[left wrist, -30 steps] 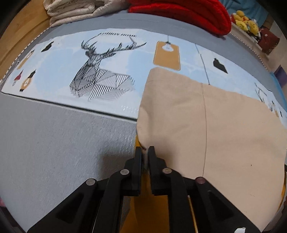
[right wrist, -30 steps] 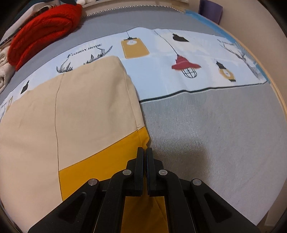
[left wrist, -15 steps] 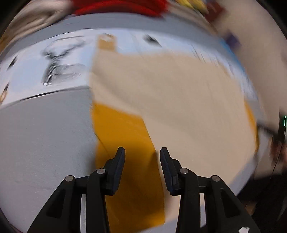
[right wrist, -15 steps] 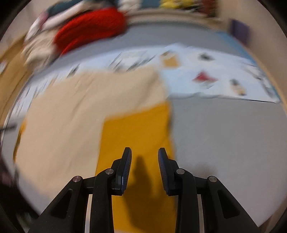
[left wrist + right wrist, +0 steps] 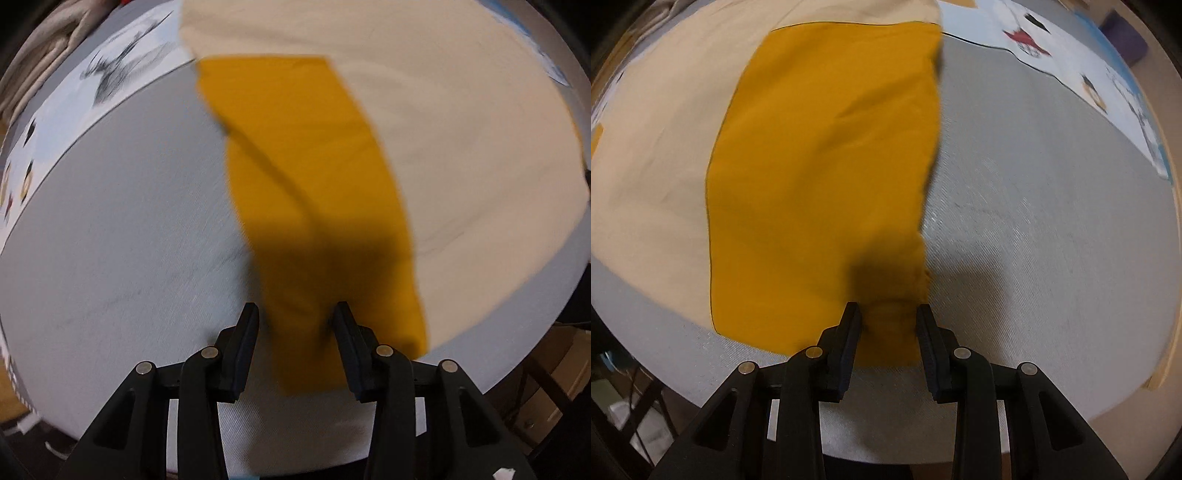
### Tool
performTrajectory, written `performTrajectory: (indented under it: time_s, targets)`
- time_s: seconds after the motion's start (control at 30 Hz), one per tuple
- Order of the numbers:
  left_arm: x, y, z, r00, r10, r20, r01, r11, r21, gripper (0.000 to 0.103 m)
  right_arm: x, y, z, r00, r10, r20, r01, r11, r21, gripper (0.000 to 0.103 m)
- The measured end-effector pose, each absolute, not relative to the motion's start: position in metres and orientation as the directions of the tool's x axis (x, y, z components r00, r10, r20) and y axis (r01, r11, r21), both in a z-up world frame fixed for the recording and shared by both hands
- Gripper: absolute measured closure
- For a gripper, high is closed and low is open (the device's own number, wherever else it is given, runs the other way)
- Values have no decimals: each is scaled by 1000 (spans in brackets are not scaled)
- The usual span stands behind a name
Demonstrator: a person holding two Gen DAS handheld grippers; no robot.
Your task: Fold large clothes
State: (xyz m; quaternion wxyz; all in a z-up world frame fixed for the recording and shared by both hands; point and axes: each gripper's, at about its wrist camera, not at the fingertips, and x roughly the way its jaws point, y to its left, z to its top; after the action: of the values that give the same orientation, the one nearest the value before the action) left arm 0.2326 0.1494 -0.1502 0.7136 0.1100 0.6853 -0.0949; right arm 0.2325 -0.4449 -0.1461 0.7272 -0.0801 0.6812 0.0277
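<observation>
Where the grey tabletop (image 5: 110, 258) carries a printed light-blue cloth (image 5: 1115, 85) along its far side, the beige garment (image 5: 461, 147) lies spread flat, its mustard-yellow panels (image 5: 820, 177) nearest the cameras. The left tongs (image 5: 295, 314) are opening with a yellow panel between the jaws, unpressed. The right tongs (image 5: 889, 314) stand parted astride a yellow corner, pads clear.

No readable text, label or sign anywhere.

Beige garment (image 5: 461, 122) with mustard panels, spread flat; slightly creased
</observation>
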Motion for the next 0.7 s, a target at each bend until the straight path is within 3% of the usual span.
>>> performTrajectory:
  time_s: [0.1, 0.17, 0.23, 0.43, 0.57, 0.7]
  targets:
    - [229, 156, -136, 80, 83, -993, 225, 969, 99, 66, 229, -451, -132, 110, -154, -982, -112, 980, -166, 71]
    - [226, 156, -118, 138, 157, -978, 163, 970, 179, 74, 225, -448, -112, 184, -197, -963, -95, 971, -217, 71]
    - [219, 151, -89, 243, 176, -954, 90, 975, 203, 74, 221, -437, -87, 290, -228, -929, -80, 962, -261, 71]
    - [184, 110, -36, 491, 125, -862, -89, 992, 93, 71, 197, -365, -10, 610, -118, -783, 30, 991, -127, 68]
    - [155, 98, -48, 580, 87, -810, -144, 989, 3, 71, 170, -300, -13, 672, -21, -741, 23, 1000, -8, 68]
    - [138, 90, -72, 532, 31, -846, -188, 979, -83, 78, 164, -239, -47, 665, -19, -746, -52, 996, -72, 68]
